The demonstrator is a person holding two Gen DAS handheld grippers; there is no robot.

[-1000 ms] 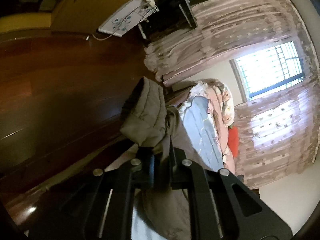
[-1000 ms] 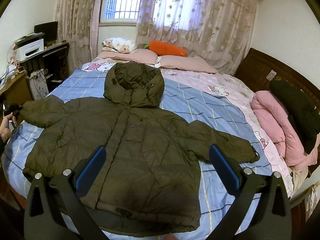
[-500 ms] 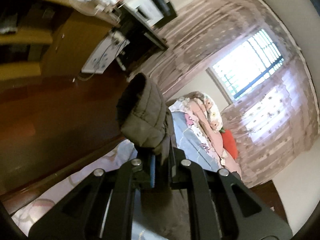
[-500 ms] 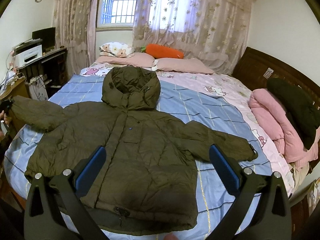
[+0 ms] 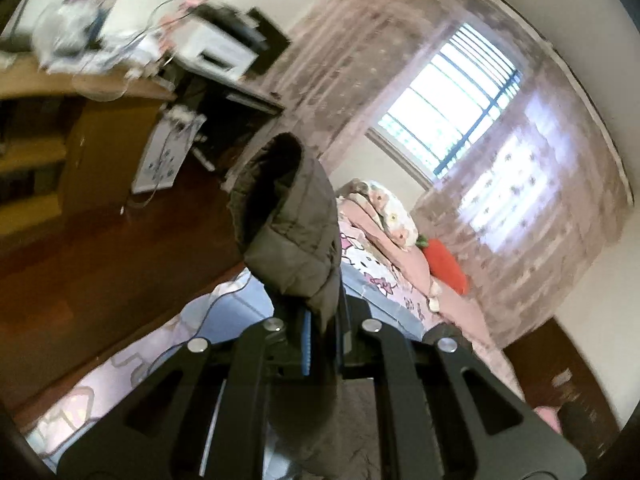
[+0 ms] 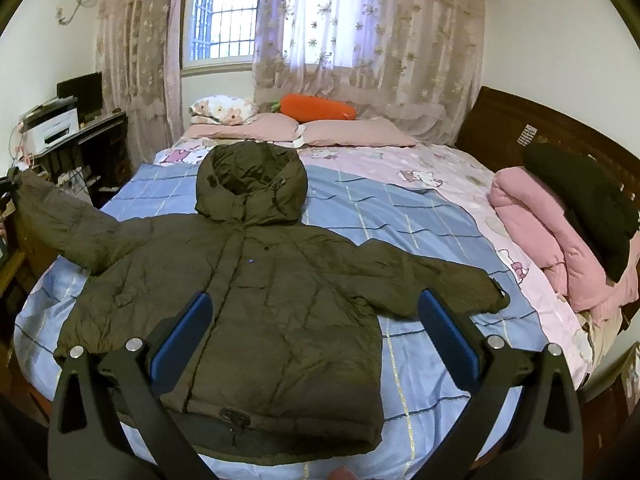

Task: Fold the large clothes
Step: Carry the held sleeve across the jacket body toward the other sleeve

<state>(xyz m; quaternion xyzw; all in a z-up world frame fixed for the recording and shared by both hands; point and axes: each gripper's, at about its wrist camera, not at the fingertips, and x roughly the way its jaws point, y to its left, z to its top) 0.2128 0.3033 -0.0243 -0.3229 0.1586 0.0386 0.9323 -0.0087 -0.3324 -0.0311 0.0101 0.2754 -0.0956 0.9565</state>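
Olive hooded puffer jacket (image 6: 256,292) spread unfolded on bed (image 6: 420,224); left gripper (image 5: 322,332) jaws pinching lifted sleeve cuff (image 5: 288,216), right gripper (image 6: 316,332) jaws spread; every fold remains.

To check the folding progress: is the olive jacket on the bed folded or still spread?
Spread. The olive jacket lies flat; one sleeve is lifted by the left tongs, the other sleeve lies outstretched.

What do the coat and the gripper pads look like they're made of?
Coat: probably a synthetic shell over puffy padding; matte olive fabric, stitched quilt lines, soft wrinkles. Its sleeve cuff bulges thickly where the left gripper pinches it. Right gripper pads: blue, matte, likely rubber or foam; the left's show a ridged edge.
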